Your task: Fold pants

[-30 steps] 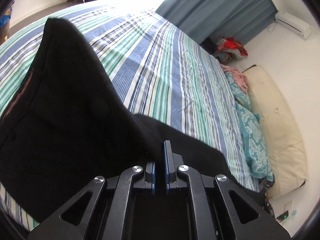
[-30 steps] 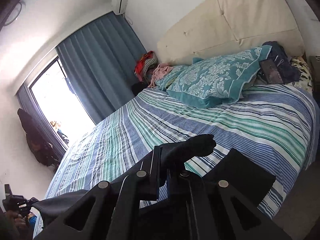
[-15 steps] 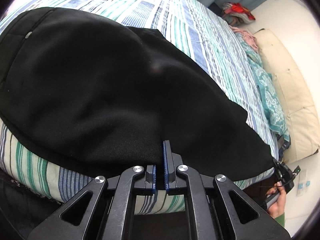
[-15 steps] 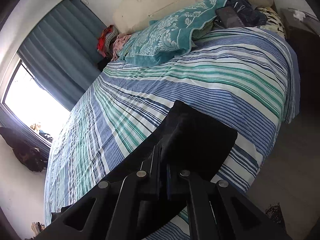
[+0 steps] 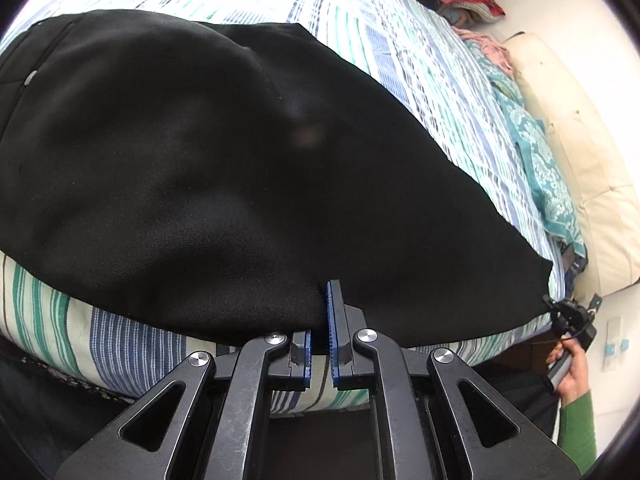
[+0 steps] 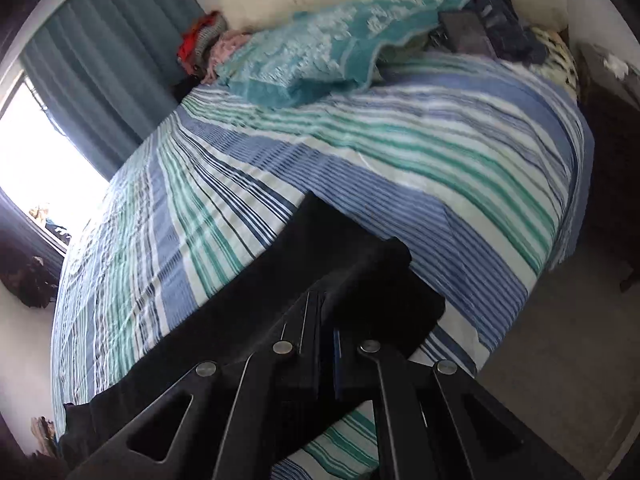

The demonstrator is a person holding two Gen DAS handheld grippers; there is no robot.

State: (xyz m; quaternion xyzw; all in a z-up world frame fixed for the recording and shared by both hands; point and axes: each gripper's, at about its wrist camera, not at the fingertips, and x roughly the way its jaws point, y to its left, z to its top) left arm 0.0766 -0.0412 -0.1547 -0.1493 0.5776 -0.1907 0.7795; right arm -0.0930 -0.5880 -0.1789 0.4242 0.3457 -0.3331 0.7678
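- The black woven-fabric pants (image 5: 224,168) lie spread along the near edge of the bed with the blue, green and white striped cover (image 5: 400,40); part of the cloth drapes over that edge.
- Progress, as a judgement: the garment is laid down in a broad, smooth panel, which suggests one lengthwise fold is set. The crosswise folds into a compact stack are not yet done.
- A small round button (image 5: 29,77) shows on the pants at the end farthest from the cream padded headboard (image 5: 580,152), so the waist probably lies there.
- The left gripper (image 5: 320,320) is closed on the near hem of the pants; black cloth sits between its blue ridged pads (image 5: 330,320), just above the bed edge.
- The right gripper (image 6: 326,320) is closed on the pants end nearer the headboard; cloth bunches over its tips.
- Both grippers point steeply down toward the bed edge, well apart along the garment.
- In the left wrist view, the person's right hand (image 5: 568,368), in a green sleeve (image 5: 576,420), holds its tool below the bed corner nearest the headboard.
- A teal patterned pillow (image 6: 320,48) rests against the headboard, well apart from the pants.
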